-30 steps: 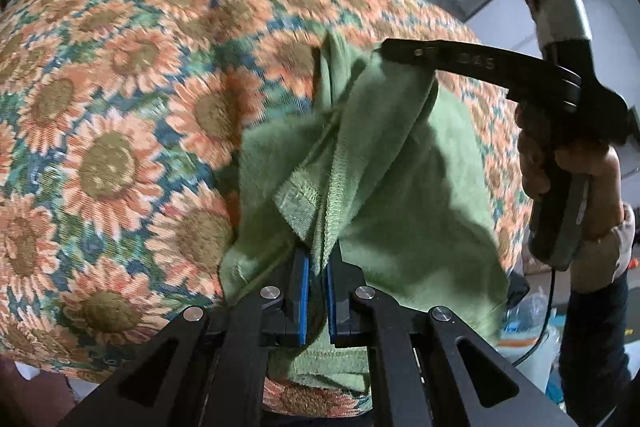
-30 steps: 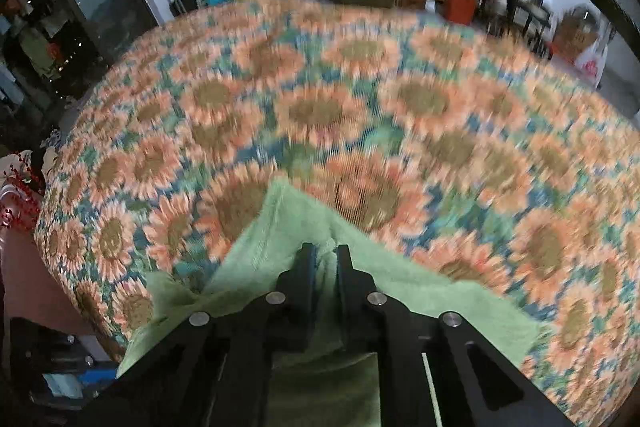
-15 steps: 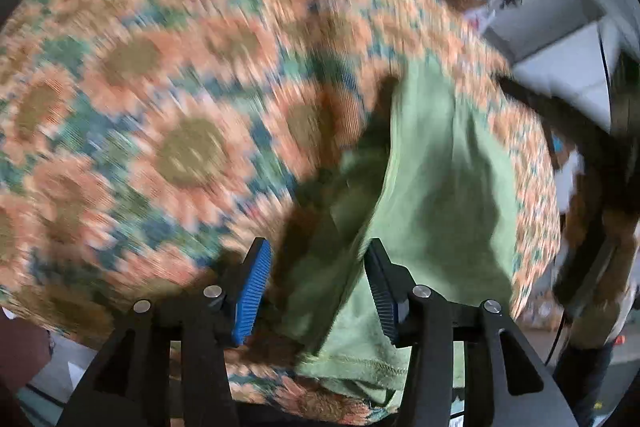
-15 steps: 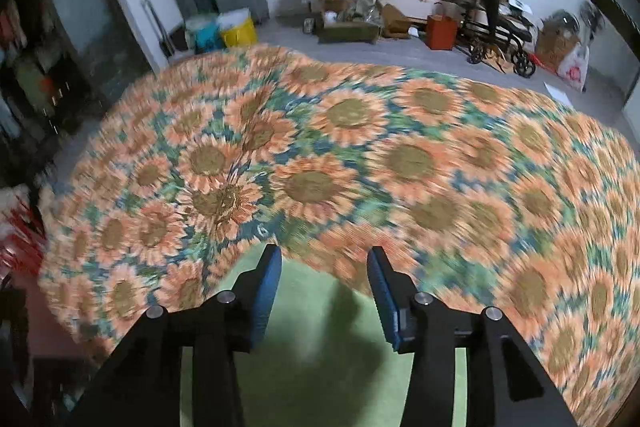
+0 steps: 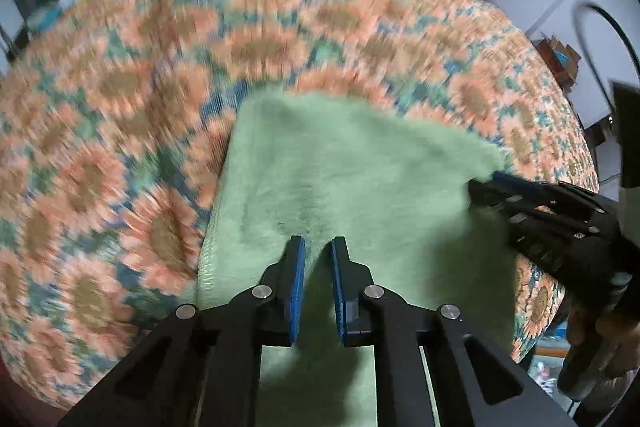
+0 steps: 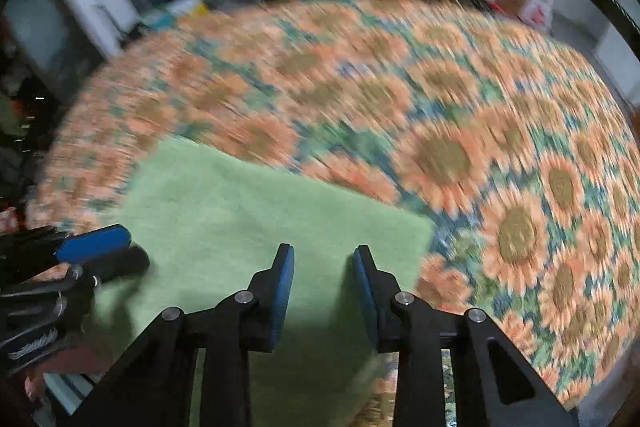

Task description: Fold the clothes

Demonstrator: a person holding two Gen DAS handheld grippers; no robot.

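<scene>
A green cloth [image 5: 344, 187] is seen lying flat on the sunflower-patterned bedspread [image 5: 120, 107], near its front edge. Above the cloth's left part the left gripper [image 5: 318, 259] is held with a narrow gap between its blue pads, nothing clamped. Further right, the right gripper [image 6: 324, 267] is held over the cloth, its fingers spread apart and empty; both views are blurred
</scene>
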